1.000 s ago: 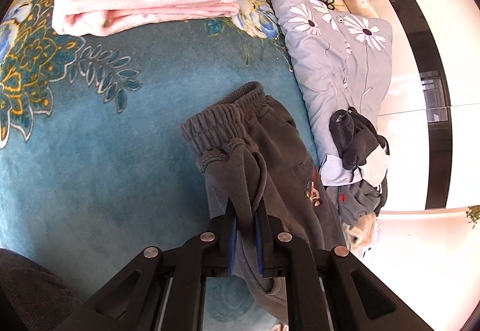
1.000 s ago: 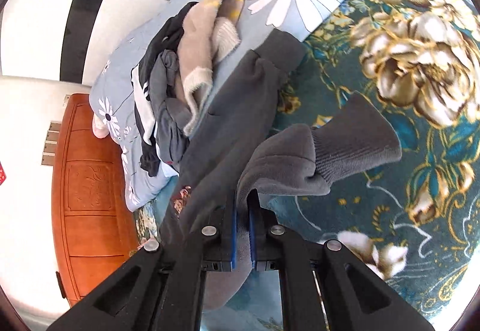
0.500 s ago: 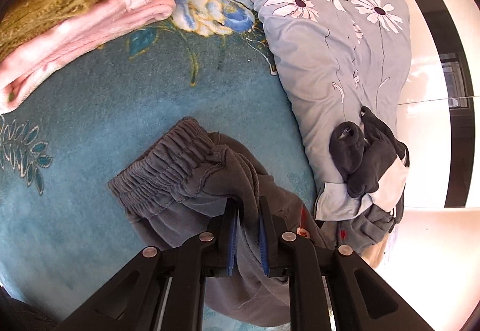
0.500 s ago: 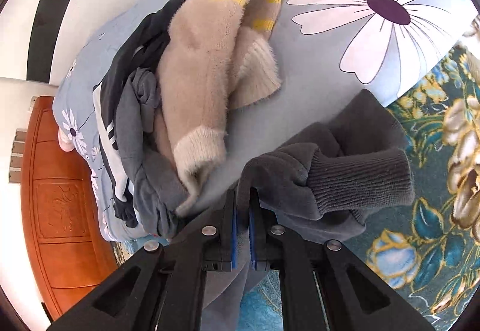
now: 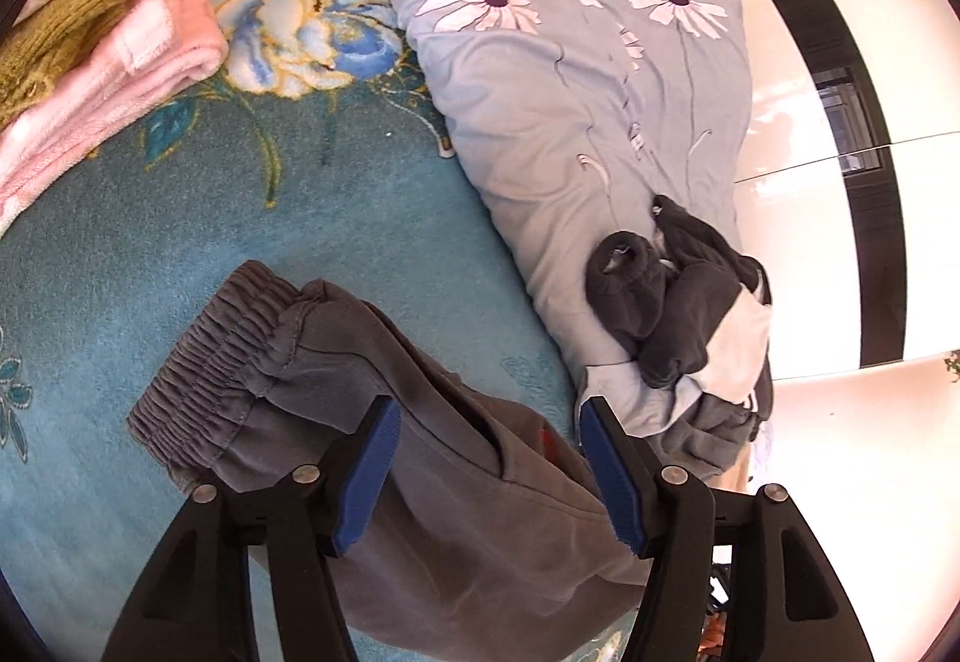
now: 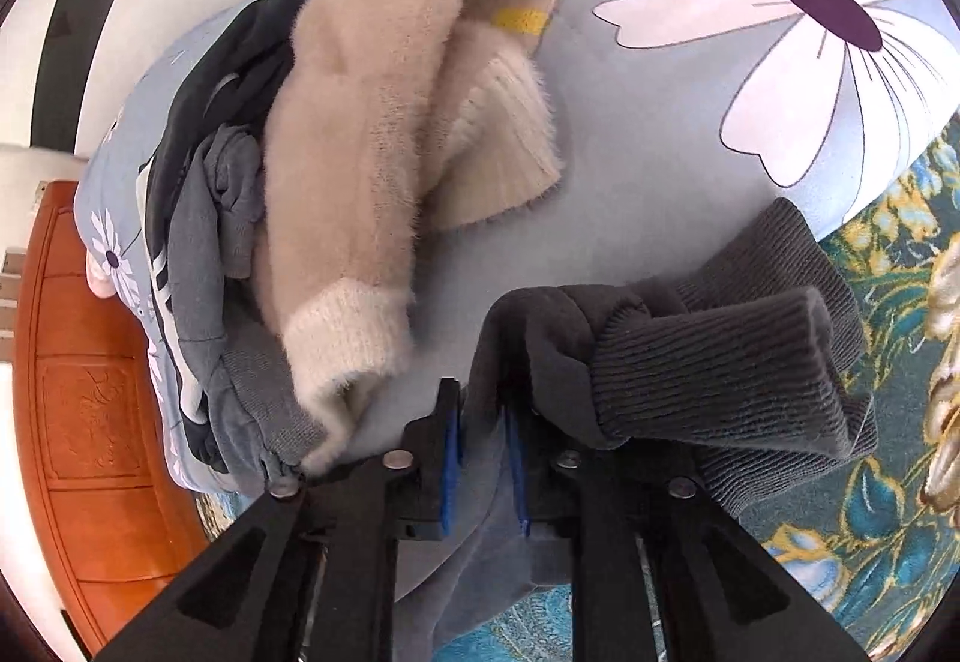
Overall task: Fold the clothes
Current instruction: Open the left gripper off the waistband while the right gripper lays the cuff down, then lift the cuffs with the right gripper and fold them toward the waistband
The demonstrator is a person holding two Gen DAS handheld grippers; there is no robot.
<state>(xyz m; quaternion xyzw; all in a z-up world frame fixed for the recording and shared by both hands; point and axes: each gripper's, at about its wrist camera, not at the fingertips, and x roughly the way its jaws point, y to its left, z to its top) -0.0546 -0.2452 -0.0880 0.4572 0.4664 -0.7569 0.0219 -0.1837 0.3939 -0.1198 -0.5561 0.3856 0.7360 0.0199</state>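
Dark grey sweatpants (image 5: 432,458) lie on the teal floral carpet (image 5: 180,254), elastic waistband to the left. My left gripper (image 5: 483,416) is open just above them, its blue pads apart on either side of the fabric. In the right wrist view my right gripper (image 6: 483,422) is shut on the leg end of the sweatpants (image 6: 690,362), with the ribbed cuffs bunched to the right of the fingers.
A grey daisy-print quilt (image 5: 588,110) carries a heap of unfolded clothes (image 5: 678,314), including a beige fuzzy sweater (image 6: 372,152). Folded pink and olive garments (image 5: 102,44) are stacked at the left. A wooden headboard (image 6: 96,422) stands behind.
My left gripper has opened and let go of the waistband, which now lies flat on the carpet. My right gripper has carried the cuffs closer to the quilt and clothes heap.
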